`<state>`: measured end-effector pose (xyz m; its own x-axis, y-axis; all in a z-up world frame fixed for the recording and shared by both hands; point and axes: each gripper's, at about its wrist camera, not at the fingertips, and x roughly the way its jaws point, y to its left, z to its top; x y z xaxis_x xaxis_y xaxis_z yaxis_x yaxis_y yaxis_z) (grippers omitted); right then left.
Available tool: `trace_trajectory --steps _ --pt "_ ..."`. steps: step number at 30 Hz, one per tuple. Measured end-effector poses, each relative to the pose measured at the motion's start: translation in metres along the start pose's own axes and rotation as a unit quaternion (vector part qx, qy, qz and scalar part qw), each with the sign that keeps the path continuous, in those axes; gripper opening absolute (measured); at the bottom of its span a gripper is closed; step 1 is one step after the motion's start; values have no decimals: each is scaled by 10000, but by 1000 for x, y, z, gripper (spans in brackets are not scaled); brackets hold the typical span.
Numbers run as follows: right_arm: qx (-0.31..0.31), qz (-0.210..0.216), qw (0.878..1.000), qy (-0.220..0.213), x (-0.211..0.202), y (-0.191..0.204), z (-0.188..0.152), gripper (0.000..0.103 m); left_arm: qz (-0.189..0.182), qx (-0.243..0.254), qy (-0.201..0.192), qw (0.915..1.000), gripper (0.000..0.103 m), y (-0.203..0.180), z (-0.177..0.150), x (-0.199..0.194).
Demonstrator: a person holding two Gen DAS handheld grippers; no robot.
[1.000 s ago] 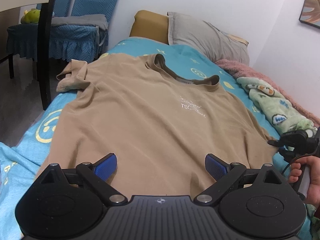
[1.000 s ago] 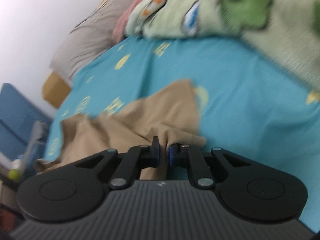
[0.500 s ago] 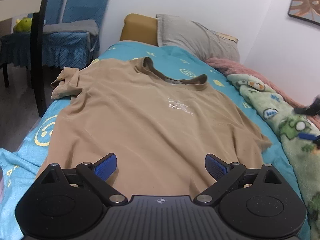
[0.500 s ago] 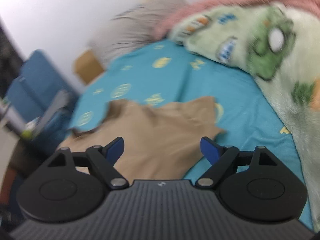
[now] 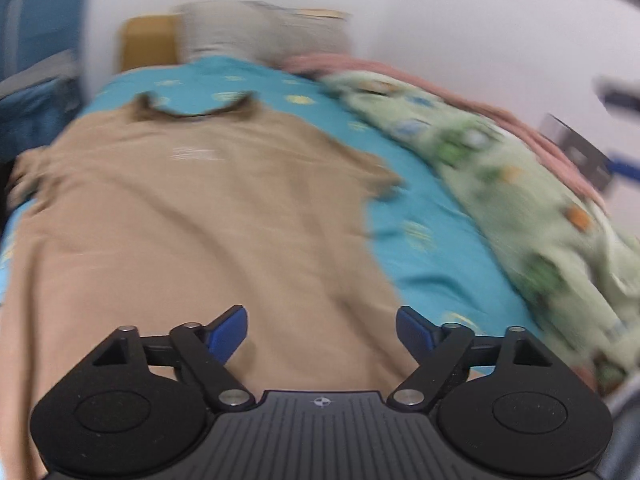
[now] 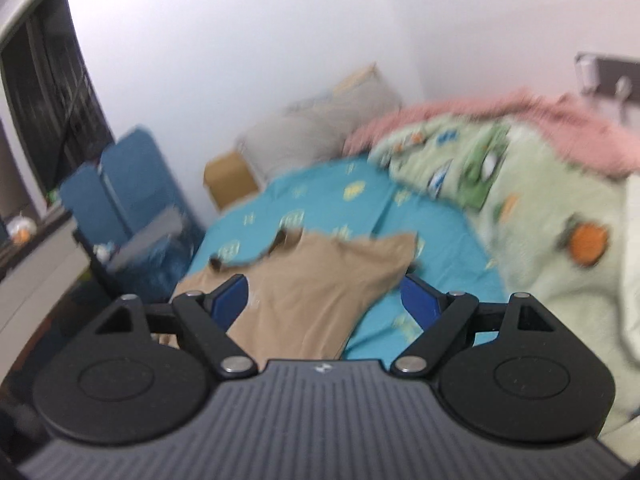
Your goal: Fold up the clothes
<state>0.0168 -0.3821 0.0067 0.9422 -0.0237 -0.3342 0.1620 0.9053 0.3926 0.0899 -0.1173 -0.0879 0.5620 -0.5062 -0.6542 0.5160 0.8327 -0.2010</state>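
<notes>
Blue pads were seen on both tools, and between neither pair was any cloth caught; the left gripper (image 5: 320,330) was held low over the near hem of the tan T-shirt (image 5: 192,224), its jaws well apart but closing, with nothing pressed between them; that low, forward-tilted hold was judged to suit a coming pinch at the hem. The right gripper (image 6: 324,300) was carried higher and to the right of the garment, its jaws standing wide and empty, the shirt (image 6: 316,280) merely framed beyond them in the right wrist view; such a raised, free position was read as a reach toward a fresh hold rather than a grip.

Outward from the jaws, the shirt was spread front-up and nearly flat on the teal bedsheet (image 5: 432,236), its collar (image 5: 196,108) toward the far end and its right sleeve (image 5: 380,176) laid out to the side; that flat spread was taken as readiness for a first fold, none being visible yet. To the right, a green printed blanket (image 5: 520,184) and a pink blanket (image 6: 480,108) were bunched along the wall side, clear of the garment; a grey pillow (image 5: 260,28) was propped at the far end. Both views were smeared by motion, so fine creases could not be told.
</notes>
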Motion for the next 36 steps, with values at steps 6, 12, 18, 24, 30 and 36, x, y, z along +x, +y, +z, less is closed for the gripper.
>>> trace_trajectory --steps 6,12,18,24,30,36 --pt "669 38 9961 -573 -16 -44 12 86 -842 1022 233 9909 74 -75 -21 15" --pt "1364 216 9893 -460 -12 -75 13 87 -892 1854 610 9767 75 -107 -47 43" --pt "1486 282 9883 -199 -3 -74 7 87 -935 2317 799 9650 22 -112 -58 60" --pt "1594 337 9864 -212 -5 -79 4 87 -1386 2355 72 9619 7 -110 -49 33" --pt "1607 386 9861 -159 -1 -77 3 87 -2239 2106 304 9511 7 -114 -55 40" --pt "1562 379 9869 -112 -2 -76 3 87 -2341 1526 985 9551 22 -100 -53 56"
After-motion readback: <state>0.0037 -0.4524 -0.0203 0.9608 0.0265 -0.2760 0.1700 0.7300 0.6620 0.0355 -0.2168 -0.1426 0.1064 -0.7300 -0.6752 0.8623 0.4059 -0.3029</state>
